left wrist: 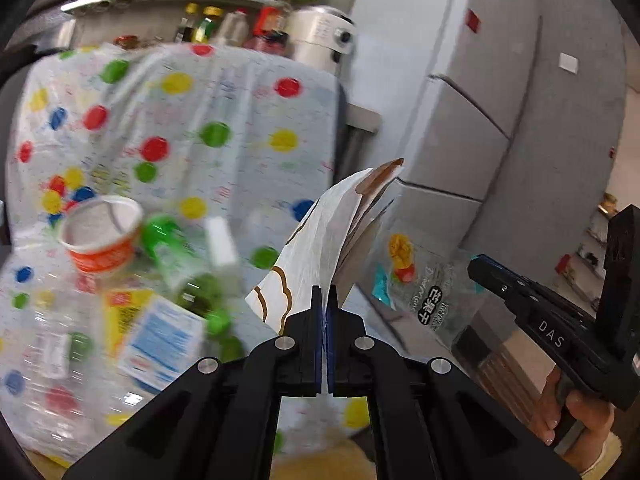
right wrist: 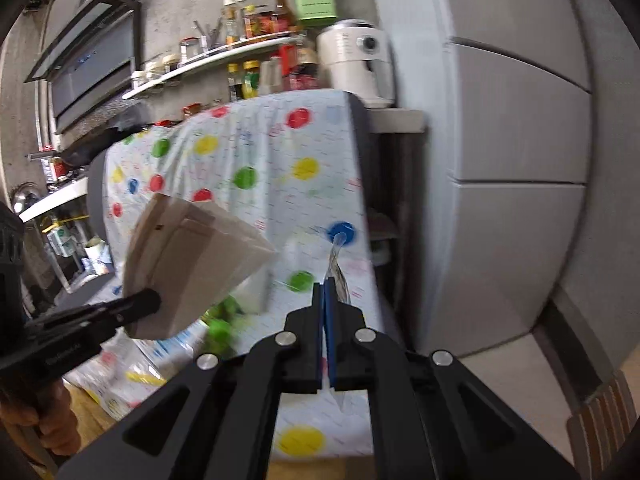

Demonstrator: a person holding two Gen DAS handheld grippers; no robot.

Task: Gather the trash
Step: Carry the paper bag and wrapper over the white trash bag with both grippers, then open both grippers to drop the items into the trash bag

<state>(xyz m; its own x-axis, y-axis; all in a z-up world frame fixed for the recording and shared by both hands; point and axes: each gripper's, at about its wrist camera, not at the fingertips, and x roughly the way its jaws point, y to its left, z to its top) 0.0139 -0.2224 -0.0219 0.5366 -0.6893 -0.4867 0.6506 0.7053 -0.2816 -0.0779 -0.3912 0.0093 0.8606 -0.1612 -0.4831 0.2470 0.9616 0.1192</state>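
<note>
A dotted tablecloth (left wrist: 224, 92) covers the table, with a heap of trash (left wrist: 132, 280) on it: a cup, bottles, a carton, all smeared by motion. The left gripper (left wrist: 324, 300) pinches a folded paper bag (left wrist: 316, 232); the right gripper (right wrist: 325, 292) is clamped on a clear plastic wrapper (left wrist: 424, 284). Both pieces look mid-carry, I'd say; next they need a bin, and none is in view.
</note>
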